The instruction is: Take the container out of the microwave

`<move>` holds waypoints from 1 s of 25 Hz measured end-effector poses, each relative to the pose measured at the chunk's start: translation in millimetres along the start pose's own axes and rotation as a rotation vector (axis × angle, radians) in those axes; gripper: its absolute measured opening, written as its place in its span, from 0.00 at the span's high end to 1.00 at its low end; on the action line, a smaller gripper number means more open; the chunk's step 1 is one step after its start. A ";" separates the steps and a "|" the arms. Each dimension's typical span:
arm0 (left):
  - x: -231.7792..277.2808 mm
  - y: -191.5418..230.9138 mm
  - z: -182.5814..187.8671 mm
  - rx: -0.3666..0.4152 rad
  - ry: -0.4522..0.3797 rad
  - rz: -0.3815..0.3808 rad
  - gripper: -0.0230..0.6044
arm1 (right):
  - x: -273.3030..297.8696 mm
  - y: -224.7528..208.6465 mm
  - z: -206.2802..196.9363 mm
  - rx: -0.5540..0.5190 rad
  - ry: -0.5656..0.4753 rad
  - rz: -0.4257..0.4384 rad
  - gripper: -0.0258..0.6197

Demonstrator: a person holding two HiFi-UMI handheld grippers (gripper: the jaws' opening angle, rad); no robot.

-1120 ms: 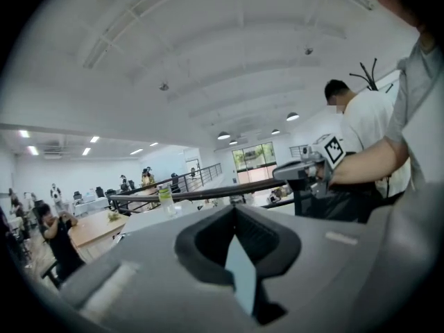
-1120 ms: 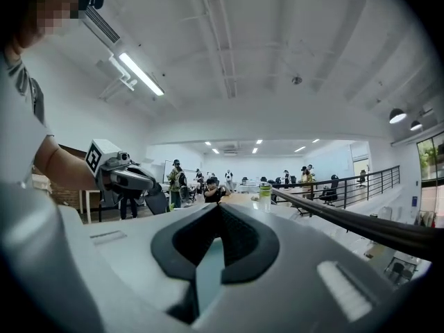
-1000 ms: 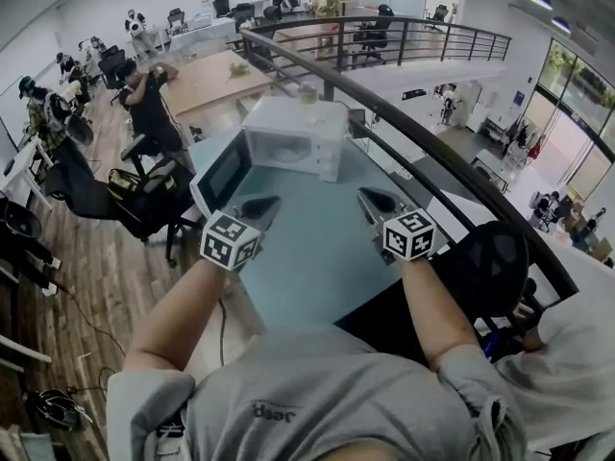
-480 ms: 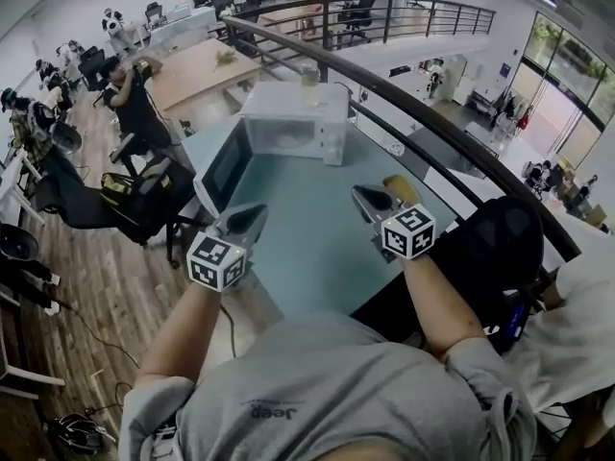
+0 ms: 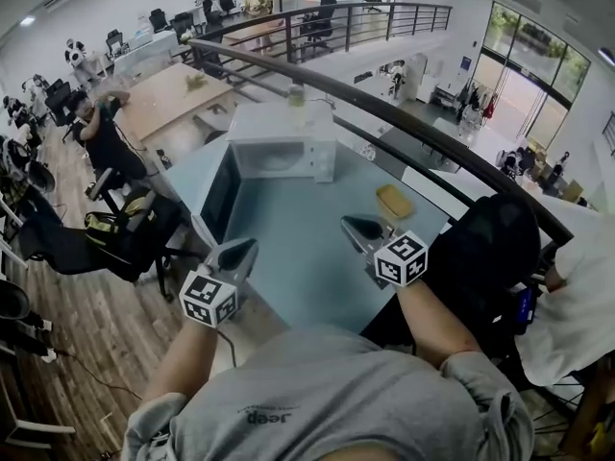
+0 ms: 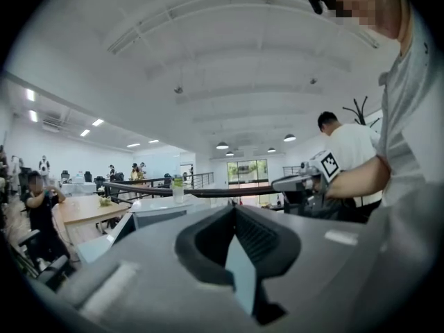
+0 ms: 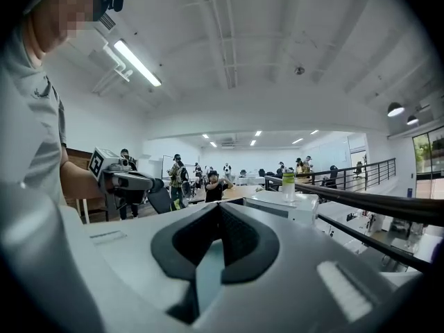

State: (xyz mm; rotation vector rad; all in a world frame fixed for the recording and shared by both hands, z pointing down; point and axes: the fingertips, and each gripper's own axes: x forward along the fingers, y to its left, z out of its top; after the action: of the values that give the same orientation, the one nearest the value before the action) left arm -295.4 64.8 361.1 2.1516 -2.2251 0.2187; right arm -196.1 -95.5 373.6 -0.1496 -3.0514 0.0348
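Note:
The white microwave (image 5: 281, 142) stands at the far end of the pale blue table (image 5: 298, 257), its door (image 5: 219, 192) swung open to the left. A pale shape lies in its cavity (image 5: 277, 159), too small to make out. My left gripper (image 5: 240, 253) hovers at the table's near left edge, jaws shut and empty. My right gripper (image 5: 354, 227) hangs over the near right part, jaws together with nothing between them. Both point towards the microwave from well short of it. It also shows in the left gripper view (image 6: 156, 207) and the right gripper view (image 7: 281, 205).
A bottle (image 5: 296, 94) stands on top of the microwave. A yellow block (image 5: 394, 202) lies on the table to the right. A dark curved railing (image 5: 413, 128) runs behind the table. A black chair (image 5: 485, 253) stands at my right; people sit at desks at far left.
Both grippers have drawn back from the microwave towards my body, still shut. The yellow block at the right has come into view.

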 end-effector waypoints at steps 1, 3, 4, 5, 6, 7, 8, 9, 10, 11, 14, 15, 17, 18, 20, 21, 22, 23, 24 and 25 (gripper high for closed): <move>-0.8 2.1 -1.0 -0.007 -0.006 -0.002 0.92 | 0.8 1.4 -1.7 0.003 0.004 0.000 0.95; -0.7 3.9 -3.1 -0.027 -0.019 -0.003 0.92 | 0.5 2.6 -7.8 0.007 0.017 0.005 0.95; 0.3 3.8 -4.0 -0.038 -0.027 -0.002 0.93 | -0.1 2.2 -11.4 0.006 0.026 0.009 0.95; 2.2 3.2 -4.9 -0.047 -0.035 -0.002 0.92 | -1.0 0.8 -14.7 0.003 0.034 0.013 0.95; 4.9 2.2 -6.2 -0.055 -0.040 -0.001 0.93 | -2.1 -1.6 -17.5 0.001 0.039 0.016 0.95; 7.9 0.4 -8.0 -0.063 -0.043 -0.002 0.93 | -3.2 -4.2 -19.7 0.002 0.042 0.019 0.95; 10.5 -1.9 -10.6 -0.071 -0.043 -0.002 0.93 | -4.4 -6.4 -21.9 0.005 0.044 0.023 0.95; 12.4 -4.5 -13.7 -0.080 -0.040 -0.002 0.93 | -5.4 -7.6 -24.4 0.009 0.047 0.027 0.95; 13.8 -6.9 -17.5 -0.090 -0.036 -0.001 0.92 | -6.2 -8.2 -27.5 0.015 0.049 0.032 0.95; 15.3 -9.0 -21.6 -0.100 -0.031 0.001 0.93 | -6.7 -8.9 -31.2 0.021 0.053 0.037 0.95; 22.6 -14.0 -34.3 -0.127 -0.015 0.008 0.93 | -5.8 -13.0 -43.0 0.037 0.066 0.054 0.95; 25.8 -15.6 -38.0 -0.132 -0.009 0.010 0.92 | -5.0 -14.6 -46.4 0.040 0.070 0.060 0.95; 32.0 -19.3 -45.1 -0.141 0.002 0.009 0.92 | -3.8 -17.1 -53.4 0.046 0.074 0.071 0.95; 34.6 -21.3 -48.9 -0.145 0.006 0.008 0.92 | -3.7 -17.8 -57.5 0.049 0.077 0.076 0.95; 38.6 -23.8 -56.0 -0.155 0.013 0.006 0.93 | -3.1 -18.7 -65.2 0.055 0.086 0.084 0.95; 40.3 -24.4 -59.0 -0.158 0.017 0.004 0.92 | -2.3 -19.3 -68.6 0.059 0.090 0.086 0.95; 41.7 -24.7 -61.8 -0.161 0.021 0.001 0.92 | -1.2 -20.1 -71.8 0.063 0.093 0.087 0.95; 42.8 -25.0 -64.3 -0.163 0.026 -0.001 0.92 | -0.1 -20.7 -74.7 0.067 0.095 0.088 0.95; 43.7 -25.2 -66.3 -0.164 0.030 -0.003 0.93 | 1.3 -21.0 -77.1 0.069 0.097 0.089 0.95; 44.6 -25.4 -67.7 -0.165 0.032 -0.005 0.93 | 2.7 -21.2 -78.7 0.071 0.099 0.091 0.95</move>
State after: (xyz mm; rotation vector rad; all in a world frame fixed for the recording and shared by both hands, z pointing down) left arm -276.5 28.5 435.6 2.0538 -2.1377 0.0666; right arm -194.0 -114.8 452.8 -0.2767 -2.9383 0.1369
